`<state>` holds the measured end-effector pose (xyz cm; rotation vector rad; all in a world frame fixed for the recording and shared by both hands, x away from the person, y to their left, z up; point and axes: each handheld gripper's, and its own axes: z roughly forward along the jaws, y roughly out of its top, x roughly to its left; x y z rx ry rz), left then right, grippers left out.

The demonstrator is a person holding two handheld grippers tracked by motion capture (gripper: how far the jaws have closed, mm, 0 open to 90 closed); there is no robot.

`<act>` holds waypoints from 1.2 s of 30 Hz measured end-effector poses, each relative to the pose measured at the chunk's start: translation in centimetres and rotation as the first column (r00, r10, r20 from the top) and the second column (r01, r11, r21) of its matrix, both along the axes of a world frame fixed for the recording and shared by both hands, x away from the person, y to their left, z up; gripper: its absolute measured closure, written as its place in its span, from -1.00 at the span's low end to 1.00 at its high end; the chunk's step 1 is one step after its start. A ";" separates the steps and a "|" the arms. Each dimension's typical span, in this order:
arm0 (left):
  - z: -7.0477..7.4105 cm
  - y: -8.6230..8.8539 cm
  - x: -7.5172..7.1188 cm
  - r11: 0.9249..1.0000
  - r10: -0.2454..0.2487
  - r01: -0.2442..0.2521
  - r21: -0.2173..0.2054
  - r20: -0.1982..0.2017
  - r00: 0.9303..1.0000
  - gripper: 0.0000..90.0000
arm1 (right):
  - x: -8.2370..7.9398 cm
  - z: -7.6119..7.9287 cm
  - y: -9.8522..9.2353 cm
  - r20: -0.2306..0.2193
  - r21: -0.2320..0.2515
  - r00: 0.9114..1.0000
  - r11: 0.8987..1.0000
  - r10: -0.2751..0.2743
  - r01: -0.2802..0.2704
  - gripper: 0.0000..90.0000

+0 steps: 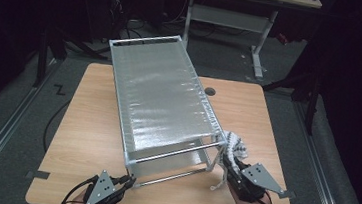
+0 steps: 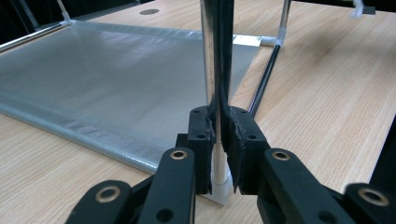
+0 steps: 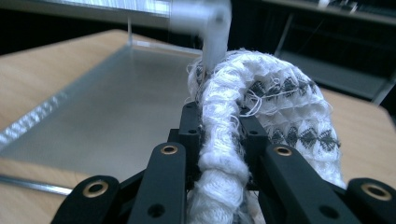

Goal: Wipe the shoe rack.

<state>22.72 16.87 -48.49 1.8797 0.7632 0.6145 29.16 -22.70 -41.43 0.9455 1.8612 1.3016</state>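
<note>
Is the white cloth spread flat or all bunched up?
Bunched up. The white cloth sits scrunched in a thick roll between the right tool's jaws, by the rack's corner.

Rack corner [image 3: 205, 18] blurred, cloth [image 3: 261, 112] cropped

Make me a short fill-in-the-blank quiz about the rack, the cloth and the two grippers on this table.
1. The left gripper is shut on an upright metal ____ of the rack.
2. The right gripper is shut on a white knitted ____.
3. That item hangs at the rack's near ____ corner in the high view.
4. The rack stands on a ____ table.

Missing words: post; cloth; right; wooden
</note>
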 end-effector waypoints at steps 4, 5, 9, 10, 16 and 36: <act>0.0 0.0 0.0 1.000 -0.001 0.001 0.000 0.000 1.000 0.78 | -0.4 0.8 -0.1 0.035 0.016 0.999 1.000 -0.001 0.001 0.70; 0.0 0.0 0.0 1.000 -0.001 0.001 0.000 0.000 1.000 0.78 | -0.4 0.8 -0.1 0.035 0.016 0.999 1.000 -0.001 0.001 0.70; -0.3 -0.7 -0.3 0.995 0.010 -0.014 -0.100 -0.033 0.999 0.78 | -0.3 0.5 -0.1 0.021 0.003 1.000 1.000 -0.001 0.001 0.70; -0.3 -0.7 -0.3 0.995 0.010 -0.014 -0.100 -0.033 0.999 0.78 | -0.3 0.5 -0.1 0.021 0.003 1.000 1.000 -0.001 0.001 0.70; -0.2 -0.7 -0.3 0.995 0.008 -0.011 -0.098 -0.039 0.999 0.78 | 0.1 -0.7 0.2 -0.021 -0.031 1.000 1.000 0.004 -0.004 0.70; 0.0 0.0 0.2 1.000 -0.012 0.012 -0.005 -0.008 1.000 0.78 | 2.5 -7.2 0.7 -0.336 -0.152 0.942 0.986 0.016 -0.071 0.69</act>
